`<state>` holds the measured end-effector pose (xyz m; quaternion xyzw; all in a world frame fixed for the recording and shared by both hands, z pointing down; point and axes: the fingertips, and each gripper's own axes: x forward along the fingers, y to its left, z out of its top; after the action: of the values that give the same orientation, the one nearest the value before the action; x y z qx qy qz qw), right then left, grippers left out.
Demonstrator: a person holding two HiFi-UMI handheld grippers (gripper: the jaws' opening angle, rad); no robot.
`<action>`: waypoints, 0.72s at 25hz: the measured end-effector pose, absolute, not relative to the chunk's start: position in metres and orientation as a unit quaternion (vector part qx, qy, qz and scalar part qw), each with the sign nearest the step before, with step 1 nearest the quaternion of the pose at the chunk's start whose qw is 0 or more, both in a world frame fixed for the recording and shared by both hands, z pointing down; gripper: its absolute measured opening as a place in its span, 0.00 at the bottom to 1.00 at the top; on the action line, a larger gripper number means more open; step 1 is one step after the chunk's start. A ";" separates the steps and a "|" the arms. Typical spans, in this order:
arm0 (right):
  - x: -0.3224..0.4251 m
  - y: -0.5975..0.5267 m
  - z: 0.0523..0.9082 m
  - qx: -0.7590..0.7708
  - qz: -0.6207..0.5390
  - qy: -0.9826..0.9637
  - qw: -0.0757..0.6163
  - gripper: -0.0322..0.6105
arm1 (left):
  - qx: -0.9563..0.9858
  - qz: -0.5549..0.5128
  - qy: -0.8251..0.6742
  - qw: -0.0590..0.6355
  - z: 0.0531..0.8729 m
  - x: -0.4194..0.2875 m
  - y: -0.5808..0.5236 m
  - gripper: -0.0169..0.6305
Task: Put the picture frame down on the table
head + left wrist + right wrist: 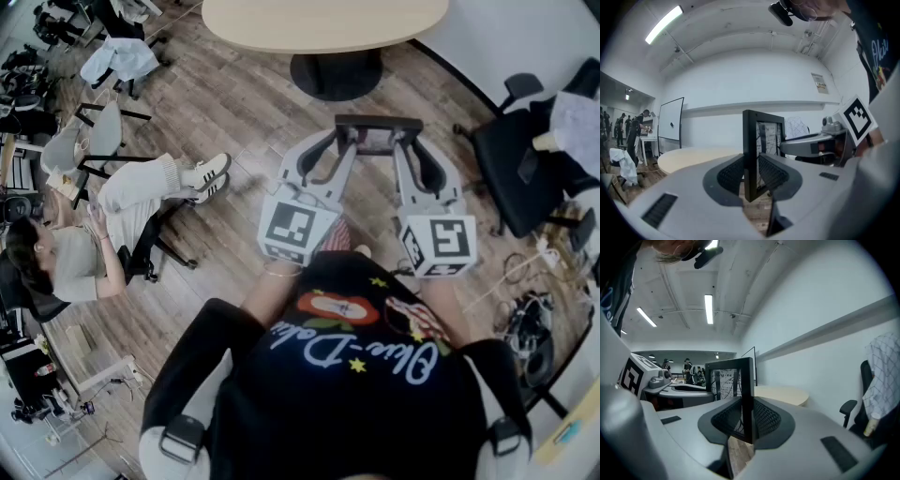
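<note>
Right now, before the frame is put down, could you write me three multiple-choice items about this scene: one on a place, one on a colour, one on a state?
1. Where is the picture frame relative to the round table?
A) Lying on it
B) Under it
C) In the air, in front of it

2. What colour is the frame's border?
A) Black
B) White
C) Red

3. What is the state of the left claw?
A) Open and empty
B) Shut on the frame's edge
C) Shut on nothing

Answers:
1 C: the head view shows it held over the wooden floor, short of the tabletop.
2 A: the border is black in all three views.
3 B: its pads press the frame's edge from both sides.
</note>
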<state>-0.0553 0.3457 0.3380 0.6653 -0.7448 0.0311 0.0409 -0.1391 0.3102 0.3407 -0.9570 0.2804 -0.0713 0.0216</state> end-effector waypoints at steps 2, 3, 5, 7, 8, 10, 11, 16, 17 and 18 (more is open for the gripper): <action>-0.055 0.349 0.338 0.665 0.032 -0.745 0.040 0.17 | -0.957 -0.066 0.282 0.013 0.340 -0.139 0.314 0.17; -0.056 0.350 0.338 0.665 0.034 -0.745 0.039 0.17 | -0.957 -0.066 0.282 0.012 0.340 -0.139 0.315 0.17; -0.058 0.353 0.337 0.666 0.040 -0.744 0.038 0.17 | -0.957 -0.071 0.281 0.016 0.341 -0.141 0.317 0.17; -0.059 0.353 0.336 0.667 0.032 -0.744 0.040 0.17 | -0.957 -0.072 0.280 0.017 0.341 -0.143 0.318 0.18; -0.059 0.354 0.336 0.666 0.029 -0.744 0.040 0.17 | -0.957 -0.071 0.280 0.017 0.341 -0.143 0.319 0.17; -0.059 0.356 0.336 0.667 0.026 -0.744 0.041 0.17 | -0.957 -0.070 0.280 0.017 0.341 -0.143 0.321 0.17; -0.058 0.357 0.337 0.667 0.027 -0.743 0.041 0.17 | -0.957 -0.070 0.279 0.017 0.342 -0.142 0.321 0.17; -0.057 0.357 0.338 0.671 0.029 -0.740 0.041 0.17 | -0.958 -0.069 0.278 0.018 0.341 -0.142 0.322 0.18; -0.058 0.357 0.337 0.671 0.030 -0.740 0.040 0.17 | -0.958 -0.069 0.278 0.018 0.341 -0.142 0.321 0.17; -0.059 0.357 0.337 0.671 0.033 -0.739 0.039 0.17 | -0.958 -0.069 0.278 0.019 0.341 -0.142 0.321 0.18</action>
<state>-0.0591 0.3569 0.3365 0.6712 -0.7395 0.0332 0.0394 -0.1422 0.3210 0.3410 -0.9579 0.2782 -0.0687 0.0185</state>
